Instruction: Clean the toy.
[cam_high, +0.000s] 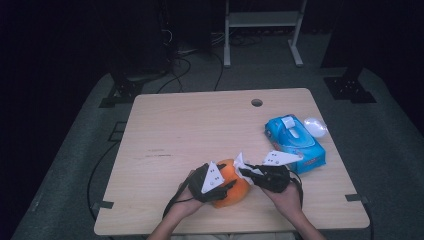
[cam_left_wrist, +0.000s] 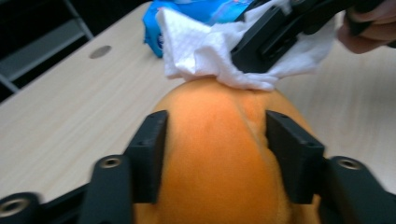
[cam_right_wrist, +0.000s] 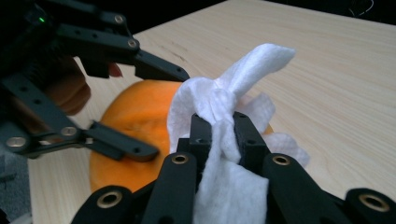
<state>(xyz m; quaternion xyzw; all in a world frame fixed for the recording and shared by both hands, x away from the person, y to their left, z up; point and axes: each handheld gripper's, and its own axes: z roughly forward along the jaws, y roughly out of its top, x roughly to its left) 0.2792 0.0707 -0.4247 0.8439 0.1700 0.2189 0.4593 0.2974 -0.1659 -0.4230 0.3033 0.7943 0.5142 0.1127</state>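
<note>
Right by us, our right gripper pinches a white wipe against the orange ball at the table's near edge, and our left gripper hugs it; pushing hard could roll it away.

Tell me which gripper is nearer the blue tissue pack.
Right. The right gripper, clamped on a white tissue, sits just beside the blue tissue pack. The left gripper is farther off, straddling the orange fruit on its far side.
</note>
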